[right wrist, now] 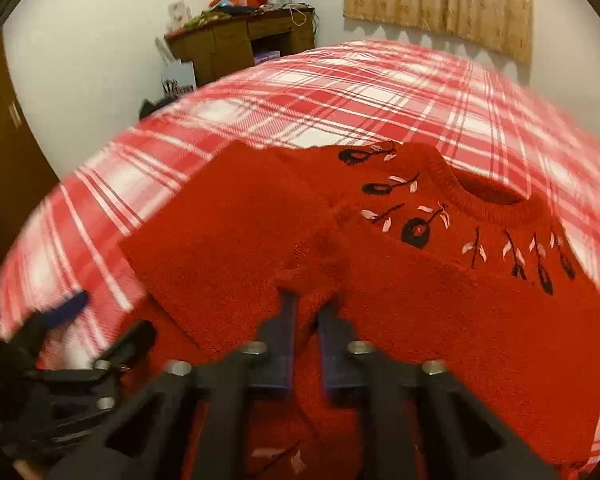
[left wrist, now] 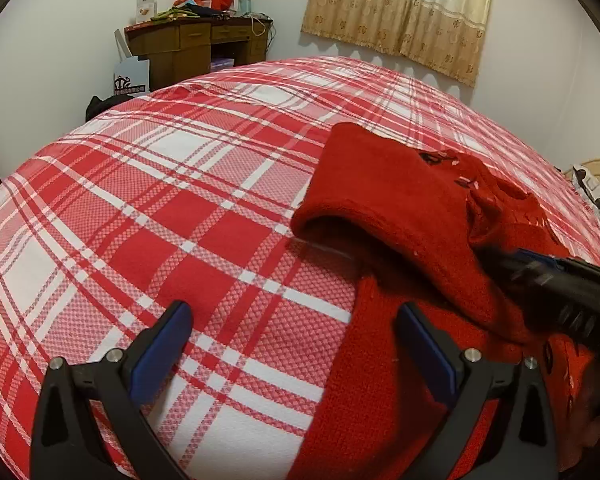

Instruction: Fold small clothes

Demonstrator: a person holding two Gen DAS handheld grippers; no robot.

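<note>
A small red knit sweater (right wrist: 440,300) with black and pink embroidery near its collar lies on a red and white plaid bed (right wrist: 340,92). My right gripper (right wrist: 308,304) is shut on a fold of the sweater and lifts it; a sleeve (right wrist: 228,232) hangs over to the left. In the left wrist view the sweater (left wrist: 400,200) is raised at the right, with the right gripper (left wrist: 560,280) coming in from the right edge. My left gripper (left wrist: 292,320) is open and empty over the bed, its right finger (left wrist: 424,344) above the sweater's lower edge.
A brown wooden desk (left wrist: 196,48) piled with boxes and clutter stands against the far wall. A beige curtain (left wrist: 400,12) hangs at the back right. A white bag (left wrist: 132,76) stands beside the desk. Items lie at the bed's right edge (left wrist: 596,196).
</note>
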